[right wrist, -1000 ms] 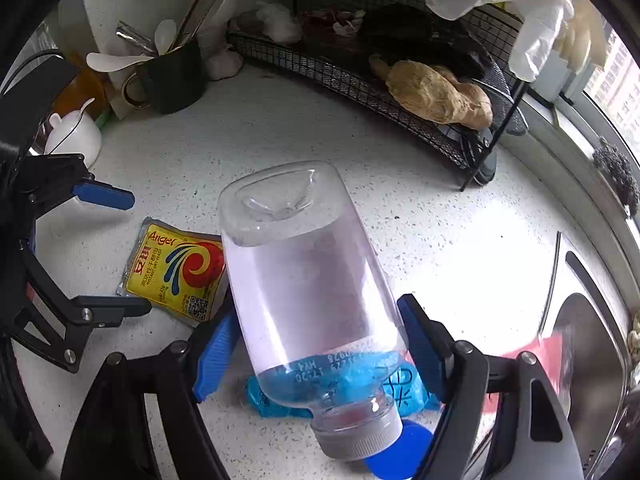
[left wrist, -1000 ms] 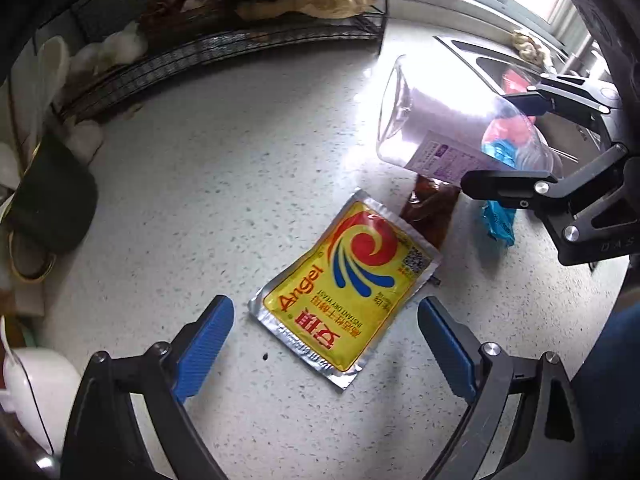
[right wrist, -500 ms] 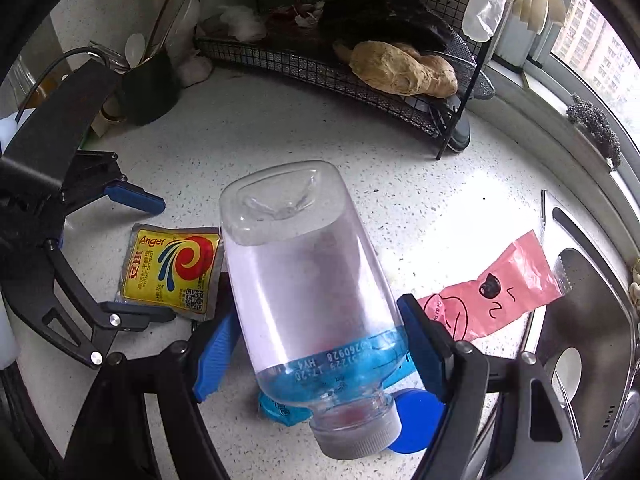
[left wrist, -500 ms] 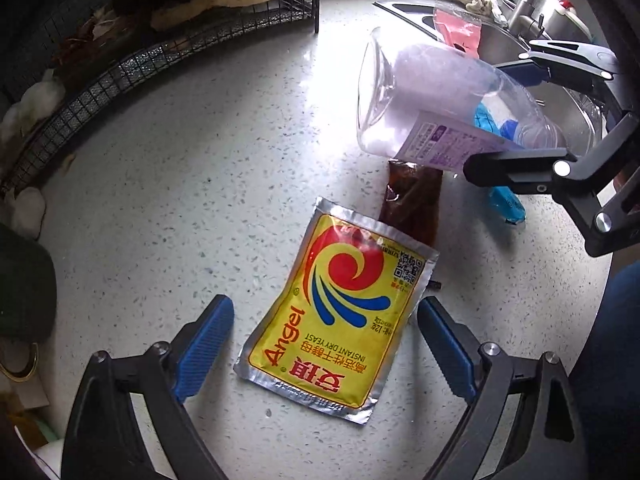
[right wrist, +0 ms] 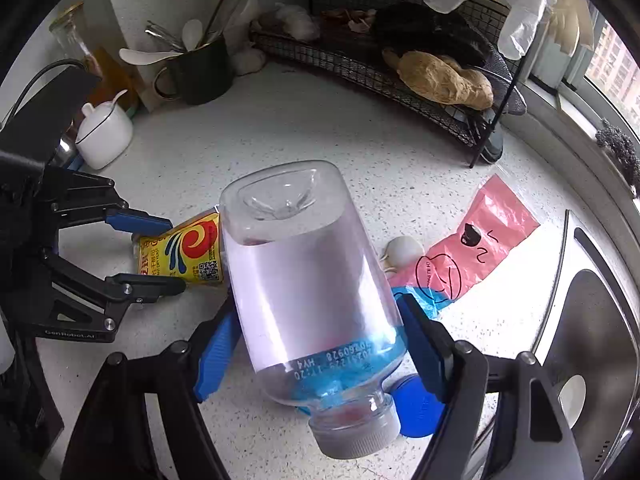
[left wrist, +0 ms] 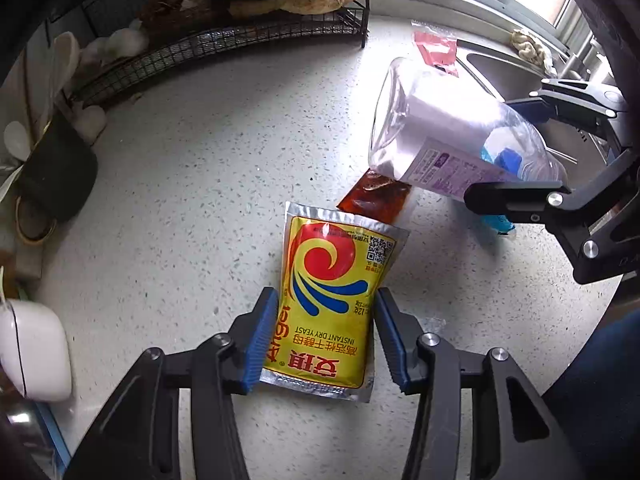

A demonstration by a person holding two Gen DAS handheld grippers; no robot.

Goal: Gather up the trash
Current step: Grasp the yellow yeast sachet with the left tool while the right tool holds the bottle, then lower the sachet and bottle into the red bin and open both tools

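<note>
A yellow and red yeast packet (left wrist: pixel 332 300) (right wrist: pixel 188 252) lies on the speckled counter (left wrist: pixel 200 200). My left gripper (left wrist: pixel 324 300) (right wrist: pixel 168 256) straddles the packet, its jaws closing and both blue pads touching the packet's long edges. My right gripper (right wrist: pixel 316 312) (left wrist: pixel 492 150) is shut on a clear plastic bottle (right wrist: pixel 308 280) (left wrist: pixel 432 132), held tilted with its grey cap toward the camera. A brown sauce sachet (left wrist: pixel 376 198) lies just beyond the packet, partly under the bottle. A blue wrapper (right wrist: pixel 424 296), a blue cap (right wrist: pixel 416 408) and a pink plastic bag (right wrist: pixel 480 248) lie under and to the right of the bottle.
A black wire rack (right wrist: pixel 400 80) with food stands along the back. A dark mug of utensils (right wrist: pixel 200 76) and a white lidded pot (right wrist: pixel 104 132) sit at the back left. The steel sink (right wrist: pixel 592 340) is at the right. A white glove (right wrist: pixel 516 4) hangs above the rack.
The left gripper's jaws have narrowed from wide open onto the yeast packet, which has turned to lie lengthwise between them. The right gripper still holds the bottle in much the same place.
</note>
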